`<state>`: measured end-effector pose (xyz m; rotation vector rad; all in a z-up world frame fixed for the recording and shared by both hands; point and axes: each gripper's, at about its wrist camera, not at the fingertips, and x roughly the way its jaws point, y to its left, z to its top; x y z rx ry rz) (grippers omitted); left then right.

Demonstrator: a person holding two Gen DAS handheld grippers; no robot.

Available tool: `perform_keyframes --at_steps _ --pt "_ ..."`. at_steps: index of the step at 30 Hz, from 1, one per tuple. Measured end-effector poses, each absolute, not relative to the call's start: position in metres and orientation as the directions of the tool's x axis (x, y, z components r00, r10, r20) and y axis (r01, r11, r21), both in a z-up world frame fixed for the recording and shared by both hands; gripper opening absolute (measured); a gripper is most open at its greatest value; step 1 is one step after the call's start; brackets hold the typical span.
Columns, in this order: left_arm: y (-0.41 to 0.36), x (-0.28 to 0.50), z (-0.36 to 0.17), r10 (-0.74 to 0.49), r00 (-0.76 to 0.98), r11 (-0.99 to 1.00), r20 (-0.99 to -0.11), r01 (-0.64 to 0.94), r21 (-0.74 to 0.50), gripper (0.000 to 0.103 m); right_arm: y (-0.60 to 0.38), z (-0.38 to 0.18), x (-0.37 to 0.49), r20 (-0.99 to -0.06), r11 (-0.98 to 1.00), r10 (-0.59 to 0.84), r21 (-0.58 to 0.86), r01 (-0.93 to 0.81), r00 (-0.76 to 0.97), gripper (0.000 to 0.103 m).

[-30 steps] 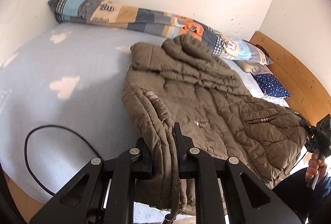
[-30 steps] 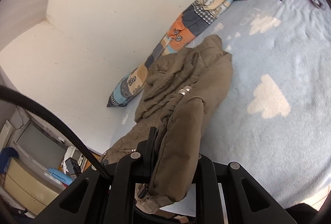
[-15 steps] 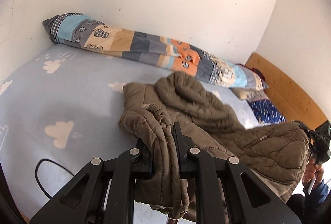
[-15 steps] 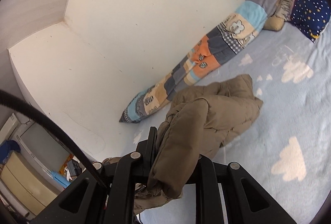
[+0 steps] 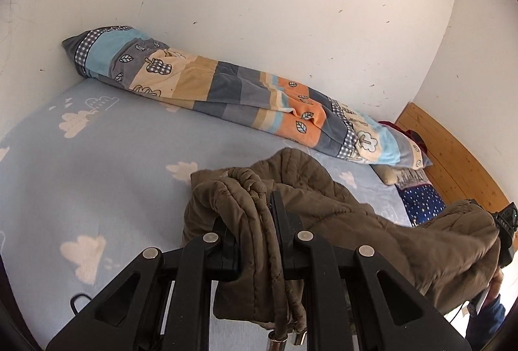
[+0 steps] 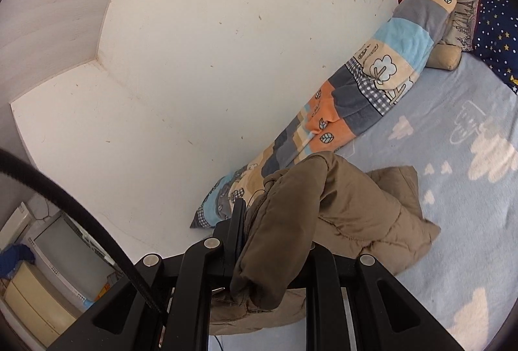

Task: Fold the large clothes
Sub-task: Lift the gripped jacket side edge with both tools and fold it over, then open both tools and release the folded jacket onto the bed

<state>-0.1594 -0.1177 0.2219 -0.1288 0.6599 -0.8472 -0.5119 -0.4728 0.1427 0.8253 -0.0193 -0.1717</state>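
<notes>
An olive-brown quilted jacket (image 5: 327, 198) hangs above a light-blue bed sheet with white clouds (image 5: 106, 150). My left gripper (image 5: 255, 221) is shut on a bunched edge of the jacket, and cloth droops over its fingers. In the right wrist view the same jacket (image 6: 362, 205) is draped over my right gripper (image 6: 275, 231), which is shut on another part of it. The far end of the jacket still rests on the sheet (image 6: 453, 221). My right gripper's body (image 5: 503, 221) shows at the right edge of the left wrist view, with a hand below it.
A rolled patchwork blanket (image 5: 233, 98) lies along the white wall at the back of the bed. A navy star-print pillow (image 5: 421, 202) and a beige cushion (image 6: 445, 54) sit by the wooden headboard (image 5: 453, 156). A black cable (image 5: 77, 302) lies on the sheet. Shelves (image 6: 48, 270) stand at the bed's foot.
Both grippers have risen and moved toward the wall with the jacket. The jacket went from lying spread on the sheet to hanging bunched between them.
</notes>
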Motion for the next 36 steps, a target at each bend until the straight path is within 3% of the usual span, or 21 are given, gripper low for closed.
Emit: perform_keyframes --at_steps 17,25,36 --pt "-0.199 -0.021 0.203 -0.684 0.327 0.695 -0.652 0.562 -0.448 0.015 -0.572 0.151 -0.413 -0.180 0.652 -0.212 0.706 0.276 0.961 0.017" --pt "-0.243 0.020 0.167 -0.627 0.305 0.736 -0.717 0.535 -0.416 0.015 -0.616 0.124 -0.369 -0.267 0.629 -0.229 0.693 0.352 0.936 0.017" --pt "-0.266 0.076 0.113 -0.651 0.161 0.727 -0.742 0.411 -0.549 0.020 -0.674 0.073 -0.307 -0.403 0.519 -0.221 0.723 0.457 0.888 0.018"
